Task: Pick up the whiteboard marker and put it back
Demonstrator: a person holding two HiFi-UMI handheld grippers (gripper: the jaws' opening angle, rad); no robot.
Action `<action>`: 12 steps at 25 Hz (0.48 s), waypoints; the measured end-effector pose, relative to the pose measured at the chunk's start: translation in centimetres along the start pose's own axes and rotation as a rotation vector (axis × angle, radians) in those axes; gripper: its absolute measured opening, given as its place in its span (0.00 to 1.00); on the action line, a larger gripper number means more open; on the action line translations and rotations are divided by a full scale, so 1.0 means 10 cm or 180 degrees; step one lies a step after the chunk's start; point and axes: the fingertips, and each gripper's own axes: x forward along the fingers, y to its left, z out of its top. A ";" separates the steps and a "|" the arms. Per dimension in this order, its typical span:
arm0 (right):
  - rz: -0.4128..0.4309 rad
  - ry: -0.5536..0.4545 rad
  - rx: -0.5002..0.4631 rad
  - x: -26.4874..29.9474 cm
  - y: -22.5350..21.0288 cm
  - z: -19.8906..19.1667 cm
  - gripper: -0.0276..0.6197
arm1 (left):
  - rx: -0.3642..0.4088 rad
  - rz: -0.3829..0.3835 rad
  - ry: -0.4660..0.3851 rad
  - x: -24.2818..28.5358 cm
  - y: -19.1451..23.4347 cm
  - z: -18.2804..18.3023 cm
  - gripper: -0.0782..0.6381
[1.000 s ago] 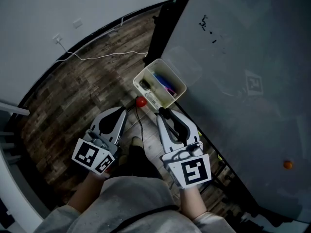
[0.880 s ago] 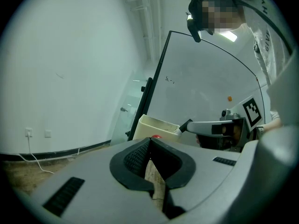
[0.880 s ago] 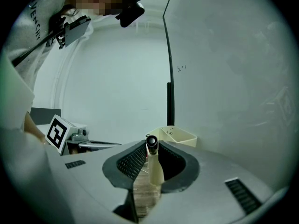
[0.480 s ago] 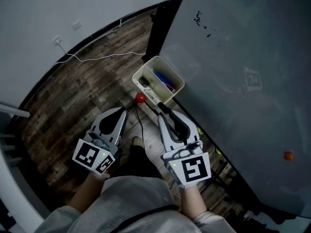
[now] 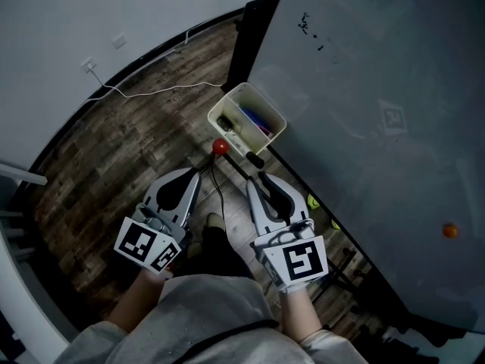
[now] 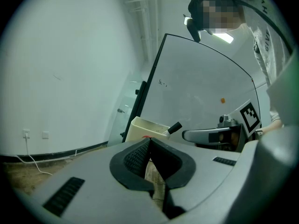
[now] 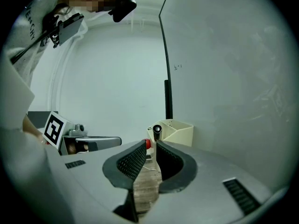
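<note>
The whiteboard marker (image 5: 255,160), white with a black cap, sticks out of the tips of my right gripper (image 5: 258,174), which is shut on it. Its cap points toward the cream bin (image 5: 227,106) that hangs at the whiteboard's (image 5: 364,89) lower edge, and stops just short of the bin's rim. The right gripper view shows the marker (image 7: 157,131) end-on above the jaw tips, with the bin (image 7: 180,132) just behind. In the left gripper view the marker (image 6: 174,128) slants up toward the bin (image 6: 142,127). My left gripper (image 5: 195,174) is shut on nothing, level beside the right.
Blue and purple pens (image 5: 254,120) and a dark item (image 5: 225,124) lie in the bin. A red ball (image 5: 220,147) sits below the bin, between the grippers. The board's black post (image 5: 246,44) stands behind. A white cable (image 5: 151,89) runs over the wooden floor.
The head view has shifted slightly, so the bin sits a little higher in the picture. Both grippers keep their places and the marker stays held.
</note>
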 end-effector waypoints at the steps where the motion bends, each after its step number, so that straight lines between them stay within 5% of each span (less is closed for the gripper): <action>1: 0.0014 -0.0003 0.0006 -0.01 0.02 0.01 0.16 | 0.0006 -0.0008 -0.0005 -0.01 -0.02 0.01 0.13; 12: 0.0065 -0.0082 0.0030 -0.21 0.27 0.03 0.10 | 0.0060 -0.0139 -0.0051 -0.20 -0.27 0.08 0.13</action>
